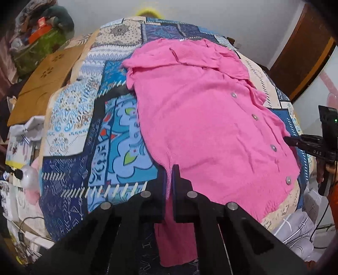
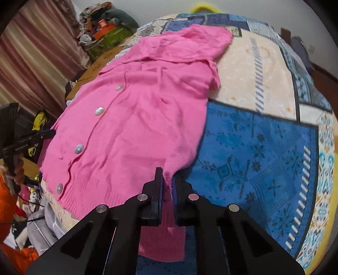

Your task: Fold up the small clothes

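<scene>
Left wrist view, left hand-held gripper (image 1: 170, 175) clenched on pink cardigan (image 1: 200, 118) hem corner, right hand-held gripper (image 2: 168, 179) likewise

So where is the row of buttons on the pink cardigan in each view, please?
Left wrist view: the buttons run down the right side of the cardigan, toward the lower right.
Right wrist view: the buttons run down the left side of the cardigan, toward the lower left.
Shared landmark: the yellow object at the far edge of the bed.
</scene>
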{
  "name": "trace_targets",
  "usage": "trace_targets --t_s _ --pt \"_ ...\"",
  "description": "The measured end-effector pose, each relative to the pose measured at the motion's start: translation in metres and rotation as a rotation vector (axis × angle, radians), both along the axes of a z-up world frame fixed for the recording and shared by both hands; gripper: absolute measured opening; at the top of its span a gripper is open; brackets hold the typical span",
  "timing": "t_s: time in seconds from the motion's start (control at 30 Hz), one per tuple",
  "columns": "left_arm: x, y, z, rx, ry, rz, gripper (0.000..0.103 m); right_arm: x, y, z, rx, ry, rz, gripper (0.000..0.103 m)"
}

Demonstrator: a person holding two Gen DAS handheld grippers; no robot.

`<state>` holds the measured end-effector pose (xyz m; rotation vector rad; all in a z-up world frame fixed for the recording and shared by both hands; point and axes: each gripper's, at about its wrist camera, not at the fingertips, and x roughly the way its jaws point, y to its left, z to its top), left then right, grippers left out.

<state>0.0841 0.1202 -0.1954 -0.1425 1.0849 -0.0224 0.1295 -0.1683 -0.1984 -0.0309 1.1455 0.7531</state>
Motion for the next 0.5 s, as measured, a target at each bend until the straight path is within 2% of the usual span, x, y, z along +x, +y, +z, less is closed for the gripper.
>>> trace_targets --t_s 0.2,0.37,0.5 --pt "0.020 0.007 0.030 0.001 -0.077 0.020 0.004 0.013 0.009 0.021 0.037 -0.075 -0.006 0.005" --pt "0.059 0.017 0.058 0.023 -0.147 0.038 0.004 0.039 0.015 0.047 0.052 -0.154 -0.023 0.005" --pt "0.101 0.033 0.053 0.003 -0.119 0.072 0.004 0.065 0.025 0.056 0.036 -0.191 -0.055 0.007"
